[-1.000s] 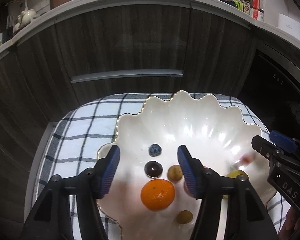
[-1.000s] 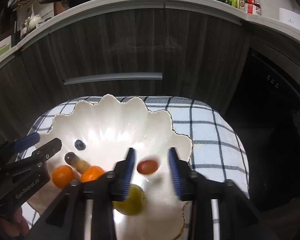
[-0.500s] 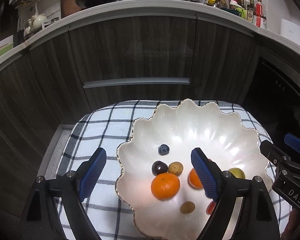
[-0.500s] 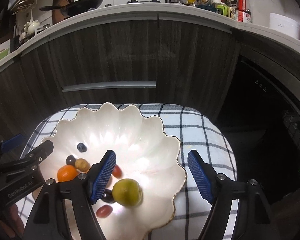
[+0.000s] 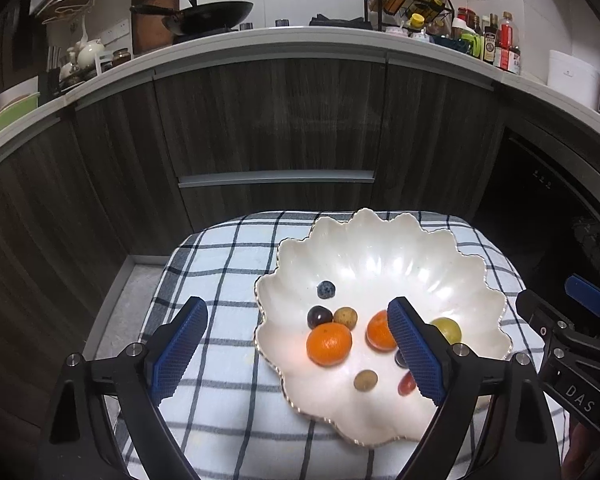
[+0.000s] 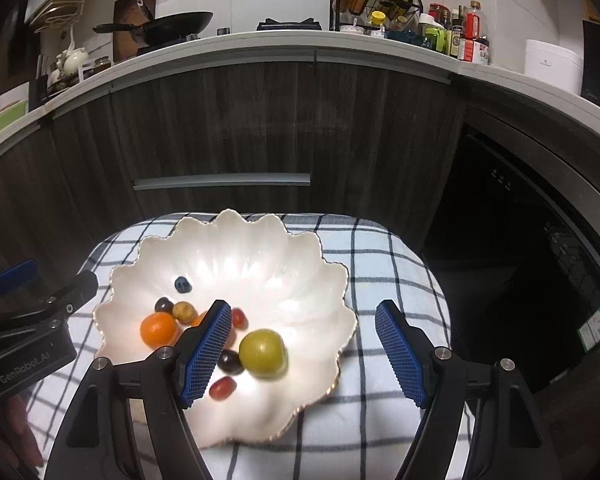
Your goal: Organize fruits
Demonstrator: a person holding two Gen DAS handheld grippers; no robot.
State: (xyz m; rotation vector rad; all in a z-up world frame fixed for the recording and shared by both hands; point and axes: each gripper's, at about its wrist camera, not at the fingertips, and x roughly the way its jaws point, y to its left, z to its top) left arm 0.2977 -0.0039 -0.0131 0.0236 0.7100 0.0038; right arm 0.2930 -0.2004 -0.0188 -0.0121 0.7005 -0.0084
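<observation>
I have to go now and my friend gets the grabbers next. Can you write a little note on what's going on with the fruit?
Left gripper: jaws opening, nothing between the pads.
Right gripper: open, empty, above the near side of the bowl.
All fruit in view lies in the white shell bowl on the checked cloth: blueberry, two oranges, green fruit, small dark and red ones.
No fruit visible outside the bowl; possibly finished.

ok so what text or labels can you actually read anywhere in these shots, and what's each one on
"DAS": on the black body of the right gripper, seen at the edge of the left wrist view.
"GenRobot.AI": on the black body of the left gripper, seen at the edge of the right wrist view.
Labels on the sauce bottles on the counter: too small to read.
Green sticker on the dark appliance: too blurred to read.
</observation>
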